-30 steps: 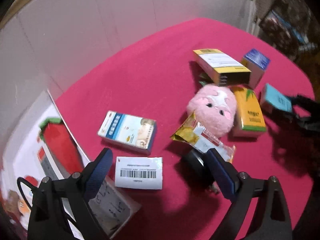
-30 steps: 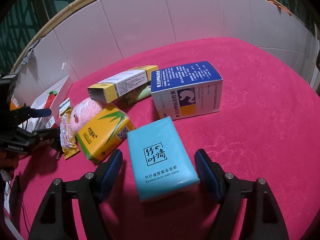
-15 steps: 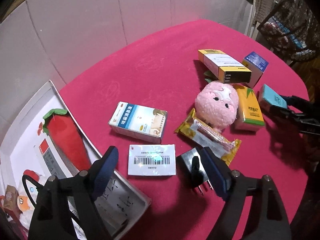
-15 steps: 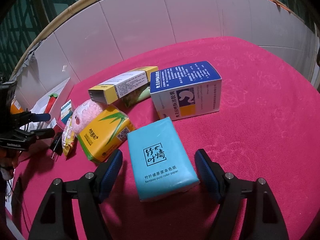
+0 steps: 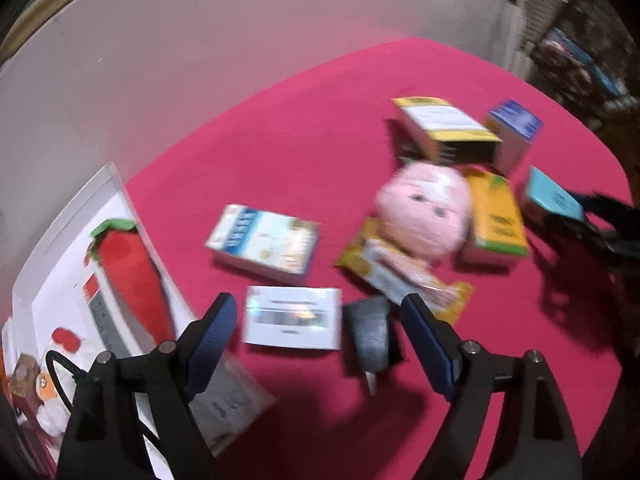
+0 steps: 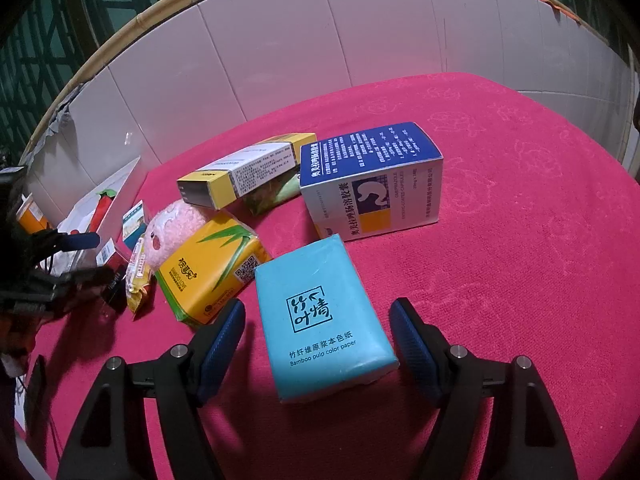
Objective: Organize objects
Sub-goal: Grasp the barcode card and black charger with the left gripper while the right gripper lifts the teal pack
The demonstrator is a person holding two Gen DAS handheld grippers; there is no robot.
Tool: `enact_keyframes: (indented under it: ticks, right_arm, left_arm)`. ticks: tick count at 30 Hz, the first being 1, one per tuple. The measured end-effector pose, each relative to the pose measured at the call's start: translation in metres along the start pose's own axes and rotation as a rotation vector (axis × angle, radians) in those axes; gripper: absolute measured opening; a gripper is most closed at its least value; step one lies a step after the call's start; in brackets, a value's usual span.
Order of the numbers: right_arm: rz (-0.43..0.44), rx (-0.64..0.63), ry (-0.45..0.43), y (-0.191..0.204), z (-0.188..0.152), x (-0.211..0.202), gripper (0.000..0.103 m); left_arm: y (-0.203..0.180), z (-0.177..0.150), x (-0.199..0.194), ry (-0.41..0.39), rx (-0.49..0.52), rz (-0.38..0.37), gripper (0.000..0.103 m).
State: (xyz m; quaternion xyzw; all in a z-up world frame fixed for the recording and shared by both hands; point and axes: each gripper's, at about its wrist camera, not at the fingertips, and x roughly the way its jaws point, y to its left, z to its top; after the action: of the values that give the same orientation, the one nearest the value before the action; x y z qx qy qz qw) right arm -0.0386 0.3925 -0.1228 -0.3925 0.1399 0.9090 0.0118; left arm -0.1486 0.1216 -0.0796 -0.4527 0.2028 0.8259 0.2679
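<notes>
1. Turquoise tissue pack (image 6: 326,322) lies on the pink cloth (image 6: 520,240) between the right gripper's (image 6: 318,338) parted jaws, untouched.
2. Left gripper (image 5: 316,322), jaws apart after narrowing, hovers over a white barcode box (image 5: 292,322) and what looks like a dark plug (image 5: 370,334).

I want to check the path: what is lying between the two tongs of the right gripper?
The blue tissue pack lies on the red cloth between the open tongs, touching neither, seen in the right wrist view.

I see a turquoise soft tissue pack (image 6: 326,320) lying flat on the pink cloth. At its eleven o'clock rests a yellow bamboo-print tissue pack (image 6: 212,270), touching a fluffy pink plush toy (image 6: 170,226). At twelve o'clock stands a blue-and-white cardboard medicine box (image 6: 374,182).
</notes>
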Motion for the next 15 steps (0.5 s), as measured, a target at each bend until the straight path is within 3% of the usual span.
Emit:
enact_keyframes:
  ticks: [3,7,12,15]
  right_arm:
    - [0.005,0.005,-0.002,-0.001,0.0,0.0,0.08]
    - [0.006,0.005,-0.002,-0.001,0.0,-0.001,0.08]
    - [0.01,0.009,-0.004,0.0,0.0,-0.002,0.08]
    - [0.011,0.01,-0.004,0.0,0.0,-0.002,0.08]
  left_arm:
    - [0.011,0.004,0.004,0.013,-0.023,-0.001,0.084]
    - [0.003,0.007,0.013,0.054,0.05,0.05,0.084]
    - [0.006,0.01,0.02,0.108,0.011,-0.091,0.084]
    - [-0.015,0.003,0.026,0.148,0.089,-0.116,0.084]
